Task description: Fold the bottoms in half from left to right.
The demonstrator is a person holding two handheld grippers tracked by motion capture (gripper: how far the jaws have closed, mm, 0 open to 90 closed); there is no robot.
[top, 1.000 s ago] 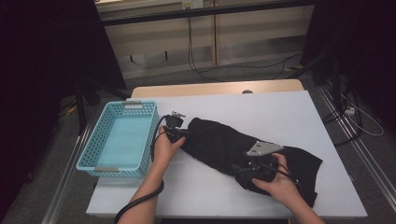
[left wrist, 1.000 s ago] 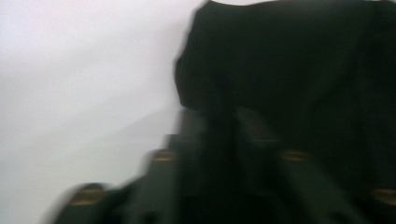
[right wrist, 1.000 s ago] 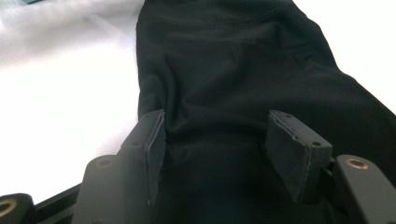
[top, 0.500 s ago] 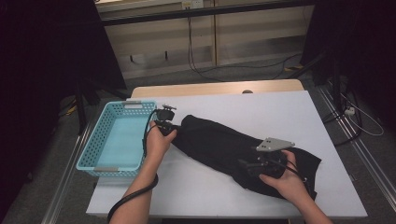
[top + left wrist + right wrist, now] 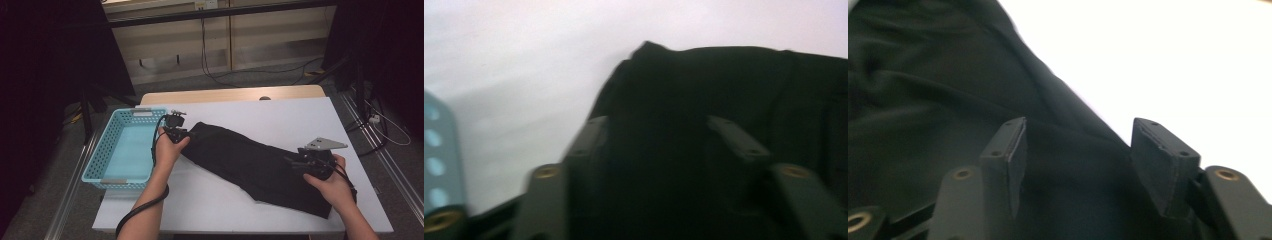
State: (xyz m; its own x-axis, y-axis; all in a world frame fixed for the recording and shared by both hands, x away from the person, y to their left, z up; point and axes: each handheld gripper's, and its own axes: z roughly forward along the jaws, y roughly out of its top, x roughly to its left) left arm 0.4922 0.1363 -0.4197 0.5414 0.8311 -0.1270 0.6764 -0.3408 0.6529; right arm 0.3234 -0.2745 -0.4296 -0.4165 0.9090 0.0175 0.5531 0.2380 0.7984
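White table (image 5: 280, 115) with pale wooden far edge (image 5: 230, 95). Grey floor (image 5: 260, 75) beyond, black cables (image 5: 215, 75) trailing across it. Beige wall panels (image 5: 165, 40) behind. Dark curtains (image 5: 45, 75) flanking both sides. Metal rail (image 5: 395, 165) at right.

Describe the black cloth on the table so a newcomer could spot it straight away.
On the white table, right of the light blue basket, lies the black cloth, stretched slantwise between the left gripper and the right gripper. It is the one dark, soft, flat thing there.
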